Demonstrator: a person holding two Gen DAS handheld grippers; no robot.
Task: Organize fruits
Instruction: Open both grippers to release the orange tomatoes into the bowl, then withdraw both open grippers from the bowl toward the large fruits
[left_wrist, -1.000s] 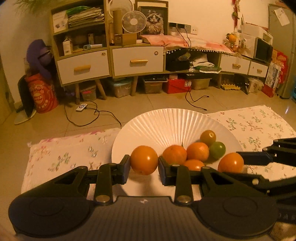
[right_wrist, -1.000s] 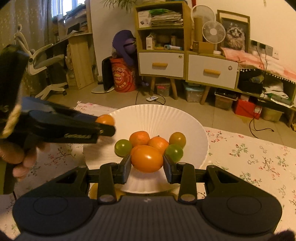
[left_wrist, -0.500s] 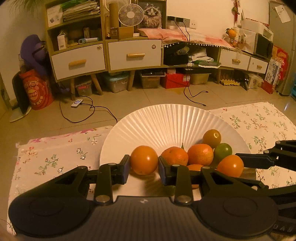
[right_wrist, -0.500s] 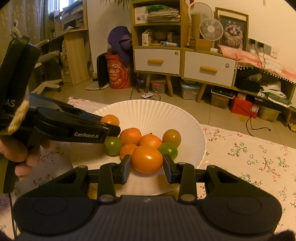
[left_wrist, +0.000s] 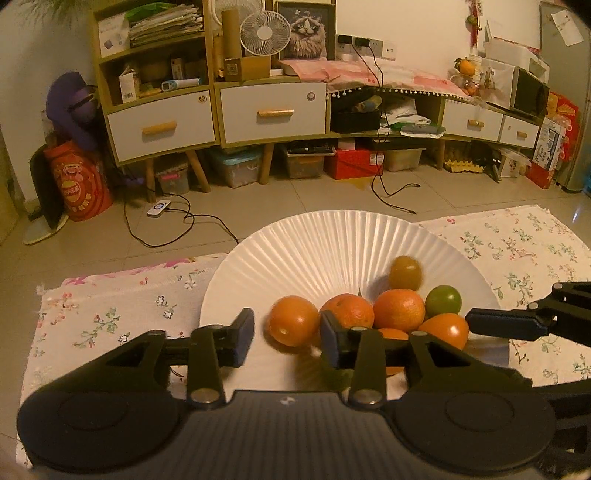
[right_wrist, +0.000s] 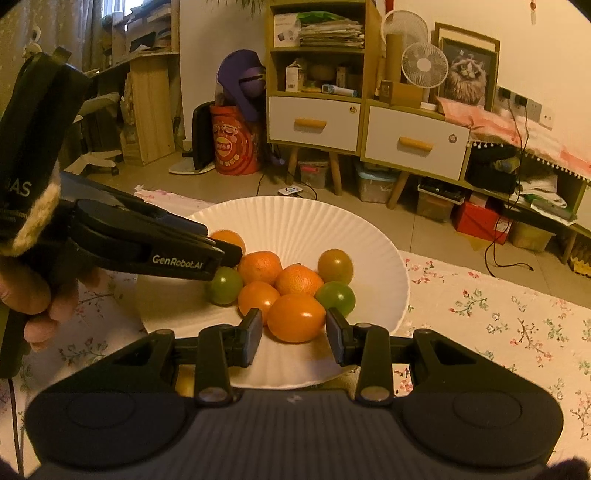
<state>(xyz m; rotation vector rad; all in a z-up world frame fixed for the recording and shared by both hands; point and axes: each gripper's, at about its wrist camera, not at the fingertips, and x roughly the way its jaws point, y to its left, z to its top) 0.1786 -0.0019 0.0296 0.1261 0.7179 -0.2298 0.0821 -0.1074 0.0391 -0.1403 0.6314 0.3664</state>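
Note:
A white fluted paper plate (left_wrist: 332, 243) holds several orange and green fruits. My left gripper (left_wrist: 286, 338) is open over the plate's near edge; an orange fruit (left_wrist: 293, 321) lies between its fingers, free of the left finger. My right gripper (right_wrist: 294, 334) is open too, with an orange fruit (right_wrist: 296, 316) resting on the plate (right_wrist: 295, 218) between its fingers. The left gripper's fingers (right_wrist: 192, 254) show in the right wrist view, partly hiding another orange fruit (right_wrist: 228, 238). Green fruits (right_wrist: 223, 285) (right_wrist: 336, 296) lie in the pile.
The plate sits on a floral cloth (left_wrist: 110, 310) on a low table. Beyond are a tiled floor, cables (left_wrist: 177, 221), white drawer cabinets (left_wrist: 273, 110) and storage boxes. A hand (right_wrist: 33, 291) holds the left gripper.
Both grippers have opened and let go of their orange fruits, which now rest on the plate. Both grippers have come lower and closer to the pile.

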